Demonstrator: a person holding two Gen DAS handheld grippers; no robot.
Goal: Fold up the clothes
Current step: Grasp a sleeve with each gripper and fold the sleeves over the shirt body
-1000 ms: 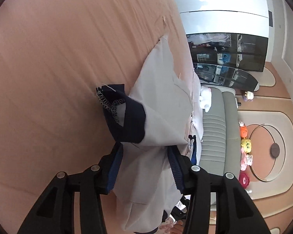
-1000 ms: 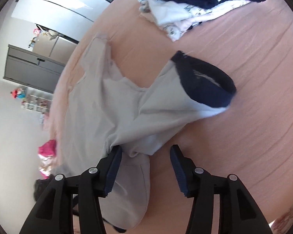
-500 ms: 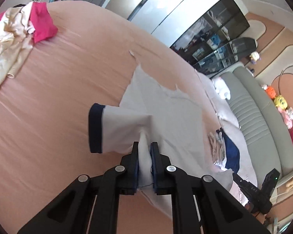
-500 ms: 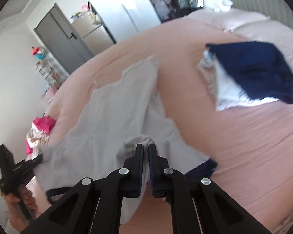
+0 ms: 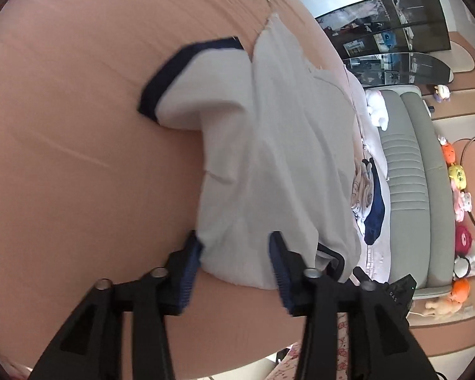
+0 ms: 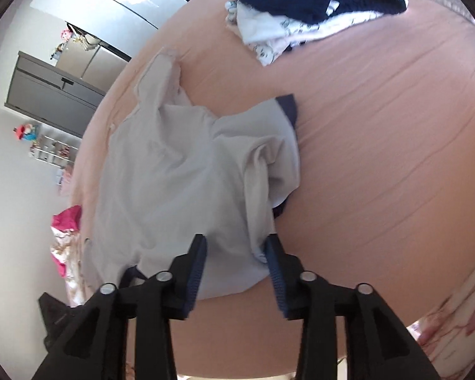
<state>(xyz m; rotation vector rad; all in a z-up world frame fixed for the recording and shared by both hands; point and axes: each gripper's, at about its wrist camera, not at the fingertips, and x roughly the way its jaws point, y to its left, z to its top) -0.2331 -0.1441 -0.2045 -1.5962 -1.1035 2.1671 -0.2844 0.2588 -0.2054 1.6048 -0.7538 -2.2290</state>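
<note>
Half a second before, both tools had been clenched on pinches of the pale grey T-shirt (image 5: pixel 278 145); now both had let go. The left hand-held gripper (image 5: pixel 236 259) had its jaws spreading apart, with the near hem of the shirt lying slack between the blue pads (image 5: pixel 191 259) and no cloth pinched. The right hand-held gripper (image 6: pixel 236 261) was likewise opening, the bunched near edge of the shirt sitting loose between its jaws rather than held.

The shirt lay on the peach-coloured bed (image 5: pixel 79 158), close to the bed's near edge, its body doubled over in soft ridges. One navy-cuffed sleeve (image 5: pixel 186 88) stuck out toward the left side of the bed; the other sleeve (image 6: pixel 285 120) was turned in toward the right, though blur made it hard to tell how neatly it sat.

Toward the far right corner of the bed, a stack of folded clothes (image 6: pixel 313 9) waited, well apart from the shirt. A pink and cream garment (image 6: pixel 65 237) lay at the bed's left edge.

The release suggested one fold had been laid down; the sleeves and the rumpled middle probably needed further tidying before the shirt could join the stack.
</note>
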